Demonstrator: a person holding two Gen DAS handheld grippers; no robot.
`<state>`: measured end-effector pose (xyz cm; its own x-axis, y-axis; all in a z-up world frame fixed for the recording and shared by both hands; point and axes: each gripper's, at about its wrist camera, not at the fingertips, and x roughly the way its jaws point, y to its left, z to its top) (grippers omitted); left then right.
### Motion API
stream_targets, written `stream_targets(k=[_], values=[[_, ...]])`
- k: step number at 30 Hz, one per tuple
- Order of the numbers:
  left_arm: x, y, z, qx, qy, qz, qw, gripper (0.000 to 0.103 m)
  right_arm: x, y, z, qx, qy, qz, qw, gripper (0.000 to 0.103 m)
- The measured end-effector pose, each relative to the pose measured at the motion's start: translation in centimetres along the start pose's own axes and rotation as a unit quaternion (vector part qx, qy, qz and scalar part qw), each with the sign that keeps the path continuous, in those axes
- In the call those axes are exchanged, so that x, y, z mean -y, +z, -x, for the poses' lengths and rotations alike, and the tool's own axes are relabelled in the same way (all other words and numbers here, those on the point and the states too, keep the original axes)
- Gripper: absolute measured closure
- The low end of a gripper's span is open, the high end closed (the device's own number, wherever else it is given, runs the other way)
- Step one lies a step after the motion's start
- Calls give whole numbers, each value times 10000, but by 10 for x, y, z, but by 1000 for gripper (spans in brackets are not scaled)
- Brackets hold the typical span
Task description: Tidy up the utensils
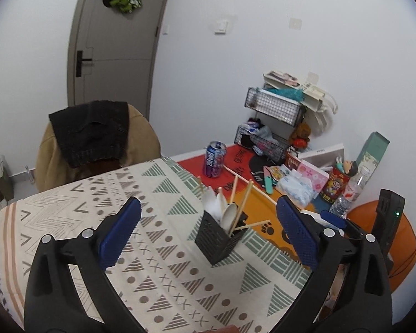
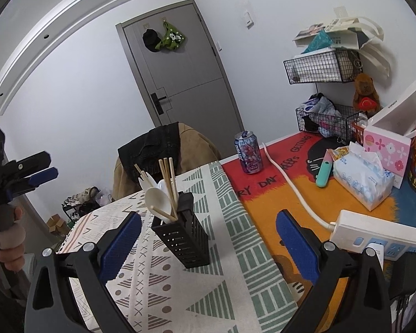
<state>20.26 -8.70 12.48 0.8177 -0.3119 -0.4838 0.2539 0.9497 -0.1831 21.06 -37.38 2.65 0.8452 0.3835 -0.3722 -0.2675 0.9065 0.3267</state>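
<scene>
A black slotted utensil holder (image 1: 220, 240) stands upright on the patterned tablecloth (image 1: 97, 202). It holds white plastic spoons (image 1: 228, 213), a white fork and several wooden chopsticks (image 1: 242, 204). My left gripper (image 1: 208, 231) is open and empty, above the table, with the holder between and beyond its fingers. In the right wrist view the holder (image 2: 184, 238) with spoons (image 2: 158, 198) and chopsticks (image 2: 167, 177) stands ahead of my right gripper (image 2: 208, 240), which is open and empty. The left gripper (image 2: 37, 180) also shows at the left edge there.
A drink can (image 2: 249, 152), a white cable and power strip (image 2: 374, 234), a tissue pack (image 2: 360, 177), a teal case, boxes and wire baskets (image 2: 321, 69) crowd the red-orange mat on the right. A chair with a jacket (image 1: 94, 138) stands behind the table.
</scene>
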Motion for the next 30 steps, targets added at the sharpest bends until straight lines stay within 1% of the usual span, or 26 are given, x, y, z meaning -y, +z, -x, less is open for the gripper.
stream_targets(k=[3, 6, 8, 10, 13, 22, 25, 30], values=[[-7, -5, 13, 184, 130, 54, 9997, 6, -8, 1, 4, 75, -76, 84, 9999, 8], [-15, -9, 25, 282, 200, 142, 9993, 6, -16, 3, 9, 151, 3, 123, 9998, 8], [-19, -13, 33, 369, 301, 171, 9987, 6, -22, 3, 12, 235, -37, 192, 9995, 8], [-23, -17, 40, 399, 354, 176, 9984, 6, -27, 3, 17, 337, -58, 246, 9991, 8], [-27, -23, 50, 422, 408, 179, 9981, 6, -35, 2, 21, 371, -66, 329, 9988, 8], [-38, -52, 85, 538, 614, 301, 9962, 6, -54, -8, 33, -76, 218, 488, 9985, 8], [-42, -61, 100, 621, 704, 367, 9949, 6, -63, -12, 41, -125, 291, 633, 9975, 8], [-43, -77, 120, 574, 871, 339, 9940, 6, -73, -19, 58, -194, 445, 794, 9957, 8]])
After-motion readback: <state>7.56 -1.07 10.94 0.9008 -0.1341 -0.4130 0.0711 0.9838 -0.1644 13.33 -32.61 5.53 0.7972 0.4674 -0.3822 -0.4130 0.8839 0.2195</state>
